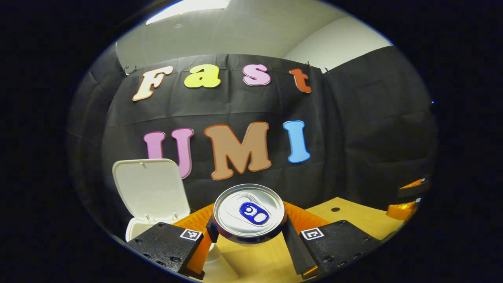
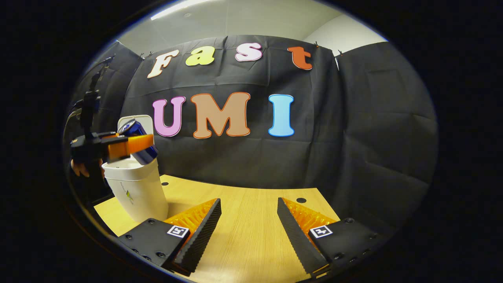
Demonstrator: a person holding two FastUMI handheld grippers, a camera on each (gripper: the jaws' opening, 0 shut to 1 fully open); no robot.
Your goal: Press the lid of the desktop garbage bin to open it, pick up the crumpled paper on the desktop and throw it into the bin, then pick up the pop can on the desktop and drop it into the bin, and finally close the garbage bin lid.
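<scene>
Both fingers of the left hand-held gripper (image 1: 249,232) press on the pop can (image 1: 249,212), tilted in the air just above the white garbage bin (image 2: 137,188), whose lid (image 1: 151,190) stands open, while the right hand-held gripper (image 2: 248,224) hangs wide apart and empty over the wooden worktop (image 2: 243,236).

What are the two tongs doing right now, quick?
Left tongs: closed on the pop can, held above the open bin.
Right tongs: open, holding nothing, over the table.
</scene>
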